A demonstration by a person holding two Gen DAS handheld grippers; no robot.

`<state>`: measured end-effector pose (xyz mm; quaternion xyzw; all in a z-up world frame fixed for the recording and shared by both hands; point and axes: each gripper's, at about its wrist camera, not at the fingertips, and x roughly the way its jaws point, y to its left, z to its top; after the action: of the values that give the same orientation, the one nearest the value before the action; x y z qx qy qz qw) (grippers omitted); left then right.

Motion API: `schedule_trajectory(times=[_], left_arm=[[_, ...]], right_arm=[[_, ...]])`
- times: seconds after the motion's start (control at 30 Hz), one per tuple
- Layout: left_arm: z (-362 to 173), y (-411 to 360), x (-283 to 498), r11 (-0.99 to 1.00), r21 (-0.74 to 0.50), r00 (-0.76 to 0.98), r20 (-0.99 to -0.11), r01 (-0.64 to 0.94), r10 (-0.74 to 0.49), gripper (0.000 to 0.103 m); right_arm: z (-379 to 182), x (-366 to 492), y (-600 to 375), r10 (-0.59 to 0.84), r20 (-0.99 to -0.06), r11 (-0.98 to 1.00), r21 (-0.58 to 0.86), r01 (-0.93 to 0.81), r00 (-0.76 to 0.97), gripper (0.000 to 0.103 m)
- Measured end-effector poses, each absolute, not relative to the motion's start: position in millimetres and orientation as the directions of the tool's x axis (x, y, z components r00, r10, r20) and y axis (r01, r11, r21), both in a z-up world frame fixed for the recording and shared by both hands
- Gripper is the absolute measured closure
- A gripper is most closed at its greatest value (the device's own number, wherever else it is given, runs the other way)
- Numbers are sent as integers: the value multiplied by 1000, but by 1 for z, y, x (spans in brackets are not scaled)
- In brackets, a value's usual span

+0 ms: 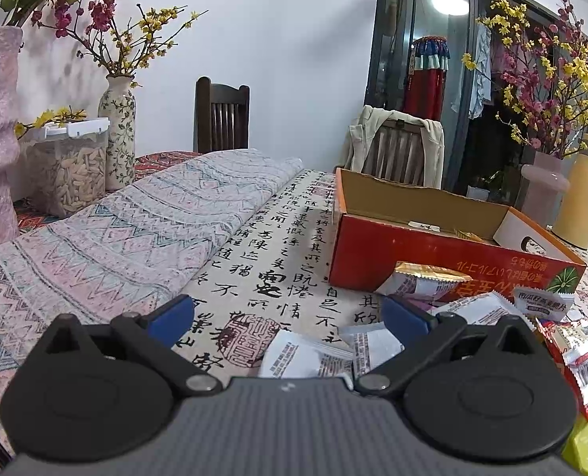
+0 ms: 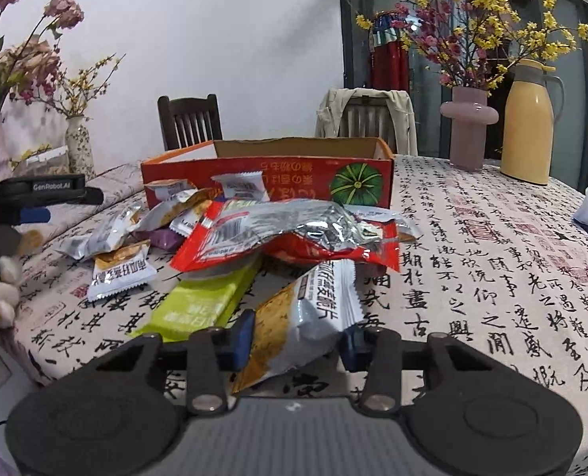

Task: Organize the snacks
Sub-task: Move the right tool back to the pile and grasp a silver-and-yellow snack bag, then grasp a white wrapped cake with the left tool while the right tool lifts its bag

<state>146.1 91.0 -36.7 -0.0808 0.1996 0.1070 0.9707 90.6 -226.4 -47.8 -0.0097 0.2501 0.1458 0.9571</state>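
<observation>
Your right tool (image 2: 296, 343) pinches the white snack packet (image 2: 306, 317) at 1 end, on the worktop (image 2: 492, 258) before the red box (image 2: 266, 174); lifted fast, it may slip. Left tool (image 1: 288, 315) gapes empty.

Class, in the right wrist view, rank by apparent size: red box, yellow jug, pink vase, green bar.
1. red box
2. yellow jug; green bar looks similar but is nearer, so unsure
3. pink vase

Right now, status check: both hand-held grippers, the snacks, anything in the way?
Right hand-held gripper shut on white-and-gold snack packet. Left hand-held gripper open, empty. Red box behind the heap, red foil bag between.
</observation>
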Motion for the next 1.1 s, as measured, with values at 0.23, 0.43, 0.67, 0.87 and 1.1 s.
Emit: schedule_trajectory(times=[0.23,0.43,0.67,0.87,1.1], left_arm=[[-37,91,146,964,-114,898,-404,-240,175,0],[-37,91,146,964,-113,897,-405,-240,176,0],[-36,90,146,964,-107,896,-405,-243,181,0],[-37,90,147,964,-106,895,-406,-244,182,0],[-37,88,148,965,-98,892,-413,-243,182,0]], right_arm=[[-35,84,-238,275,-426,959,60,-276,862,63],[-18,91,-253,241,-358,970,62,-235,902,63],[-10,127,-260,222,-312,975,92,-203,924,63],[-16,164,-258,221,-294,973,127,-191,930,63],[-30,174,-255,224,-305,971,149,-185,926,63]])
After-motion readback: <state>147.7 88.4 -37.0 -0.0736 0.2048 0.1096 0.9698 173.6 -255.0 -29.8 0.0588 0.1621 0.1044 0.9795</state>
